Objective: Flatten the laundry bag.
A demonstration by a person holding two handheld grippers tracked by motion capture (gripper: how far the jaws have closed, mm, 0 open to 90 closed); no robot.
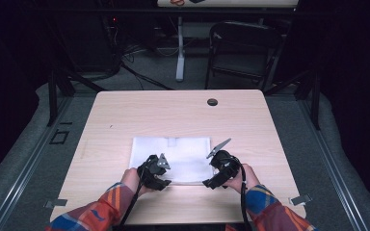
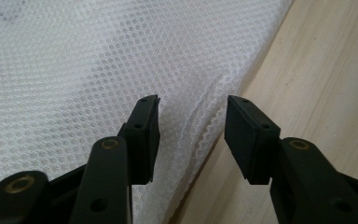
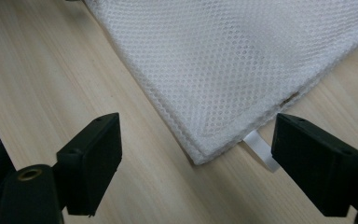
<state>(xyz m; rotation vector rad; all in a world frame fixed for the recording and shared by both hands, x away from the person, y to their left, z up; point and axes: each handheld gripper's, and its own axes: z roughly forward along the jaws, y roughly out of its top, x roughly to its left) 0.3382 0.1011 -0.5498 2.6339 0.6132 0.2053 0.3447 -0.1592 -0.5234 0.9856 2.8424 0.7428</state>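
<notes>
Hiding under both hands, the mesh bag's [image 1: 173,156] near edge (partly).

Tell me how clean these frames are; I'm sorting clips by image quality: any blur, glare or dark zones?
High view: surroundings nearly black, pale wooden table evenly lit, white mesh cloth slightly washed out. Left gripper view: mesh weave sharp mid-frame, softer near the top, black jaws crisp. Right gripper view: cloth corner and white tag sharp, no glare.

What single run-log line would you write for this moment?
left gripper: open, astride mesh bag edge | right gripper: open, at bag corner, tag beside | bag flat on table
</notes>
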